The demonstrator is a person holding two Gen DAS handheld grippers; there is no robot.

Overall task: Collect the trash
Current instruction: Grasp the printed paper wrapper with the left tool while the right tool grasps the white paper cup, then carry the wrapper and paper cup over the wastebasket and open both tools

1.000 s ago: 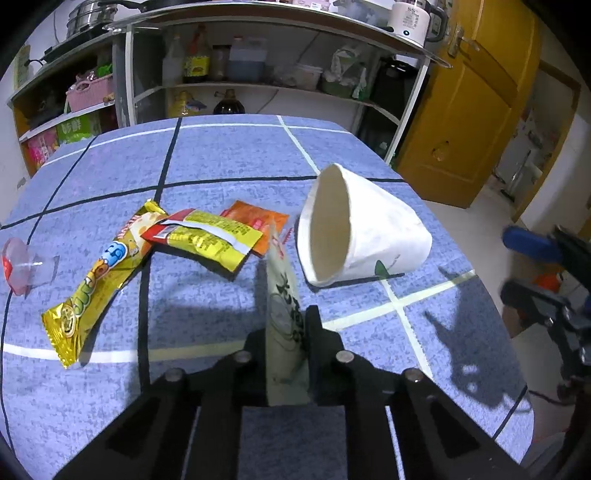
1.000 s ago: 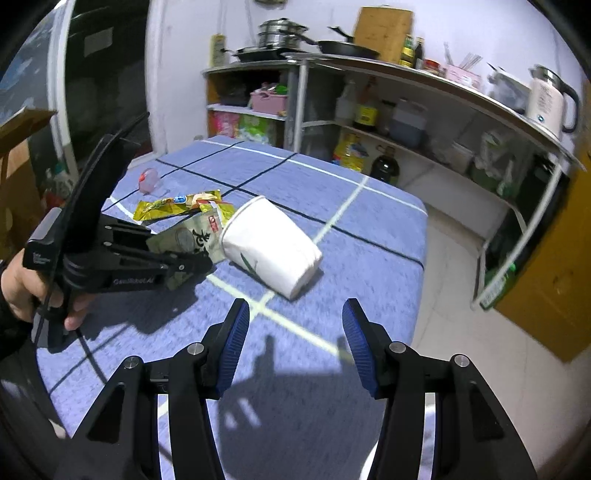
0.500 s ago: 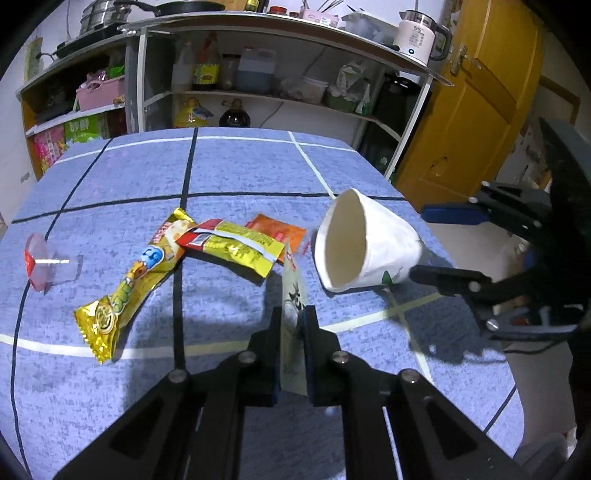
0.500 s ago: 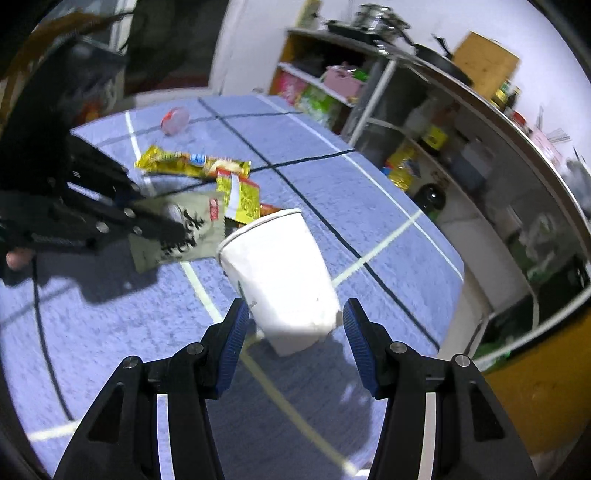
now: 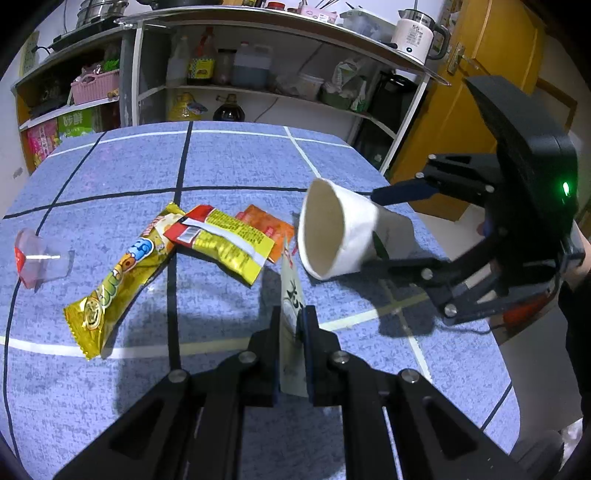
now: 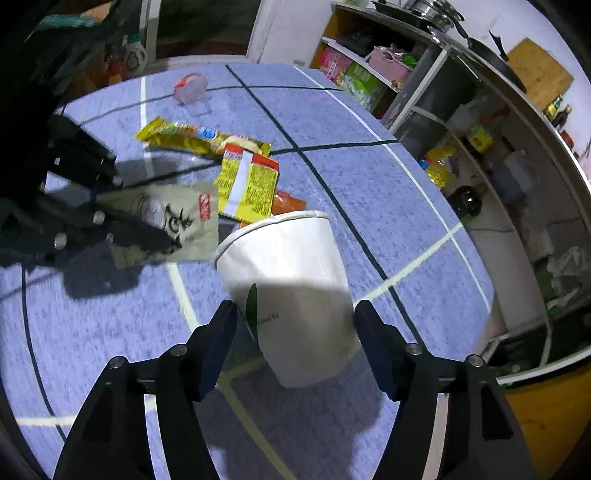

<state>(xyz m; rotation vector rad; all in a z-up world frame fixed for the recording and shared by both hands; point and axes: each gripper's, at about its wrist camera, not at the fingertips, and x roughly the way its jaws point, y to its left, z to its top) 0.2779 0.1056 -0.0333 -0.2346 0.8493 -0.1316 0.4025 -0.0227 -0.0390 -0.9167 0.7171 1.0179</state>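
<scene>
Now the right gripper (image 6: pixel 295 328) has closed in, fingers apart astride the paper cup (image 6: pixel 291 284); the left gripper (image 5: pixel 291 325) stays clamped on the tea packet (image 5: pixel 290 295).

Beyond the far edge of the table (image 5: pixel 236 162) stands a shelf rack (image 5: pixel 258 92) holding bottles (image 5: pixel 201 64), a pink basket (image 5: pixel 95 86) and a white kettle (image 5: pixel 413 35) on top. A yellow door (image 5: pixel 491 77) stands past the far right corner.
</scene>
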